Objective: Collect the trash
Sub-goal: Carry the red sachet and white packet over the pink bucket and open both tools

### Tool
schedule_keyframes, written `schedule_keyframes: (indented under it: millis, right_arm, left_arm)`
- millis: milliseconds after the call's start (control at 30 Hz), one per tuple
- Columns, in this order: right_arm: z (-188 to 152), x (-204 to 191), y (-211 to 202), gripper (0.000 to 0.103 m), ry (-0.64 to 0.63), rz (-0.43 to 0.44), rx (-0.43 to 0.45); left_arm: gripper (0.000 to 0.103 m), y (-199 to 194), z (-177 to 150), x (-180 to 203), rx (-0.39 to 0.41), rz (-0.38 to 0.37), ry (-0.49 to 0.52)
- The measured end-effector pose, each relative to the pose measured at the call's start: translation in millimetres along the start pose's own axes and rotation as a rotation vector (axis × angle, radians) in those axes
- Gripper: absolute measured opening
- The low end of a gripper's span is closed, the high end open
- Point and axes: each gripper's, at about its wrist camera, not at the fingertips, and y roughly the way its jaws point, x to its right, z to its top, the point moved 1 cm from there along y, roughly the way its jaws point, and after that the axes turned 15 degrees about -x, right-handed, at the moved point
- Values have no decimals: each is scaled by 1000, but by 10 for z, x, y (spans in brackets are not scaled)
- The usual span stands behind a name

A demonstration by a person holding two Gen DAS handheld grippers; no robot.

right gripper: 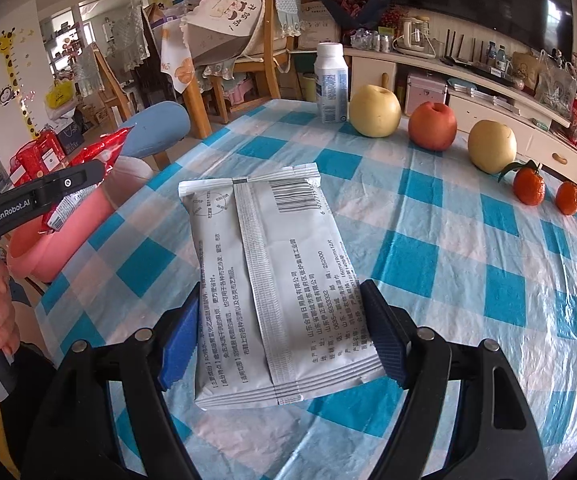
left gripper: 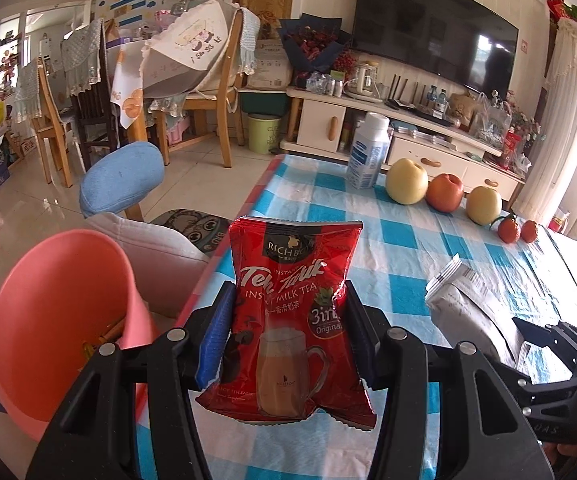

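My left gripper [left gripper: 288,300] is shut on a red instant milk tea packet [left gripper: 292,256], held upright over the left edge of the checked table [left gripper: 408,240]. A pink bin [left gripper: 60,280] stands just left of it, below the table edge. In the right wrist view my right gripper [right gripper: 282,292] is shut on a grey-white packet [right gripper: 268,240] with a barcode, its printed back facing up over the cloth [right gripper: 448,260]. That view also shows the left gripper [right gripper: 88,176] with the red packet [right gripper: 108,148] above the pink bin [right gripper: 48,248]. A hand grips its handle.
At the table's far side stand a white milk bottle [right gripper: 330,84], two pears, an apple [right gripper: 432,126] and two mandarins [right gripper: 528,186]. A blue chair back [left gripper: 122,176] and a grey cushion sit beside the bin. Dining chairs and a TV cabinet lie beyond.
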Motion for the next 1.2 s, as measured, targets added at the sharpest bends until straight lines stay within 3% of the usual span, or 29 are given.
schedule_keyframes:
  millis: [733, 1200]
  right_arm:
    - [399, -1049, -51, 76, -181, 37, 30]
    - [718, -1857, 42, 76, -336, 53, 31]
  left_arm:
    - [54, -197, 72, -887, 67, 115, -186]
    - [54, -264, 56, -1708, 81, 170, -381]
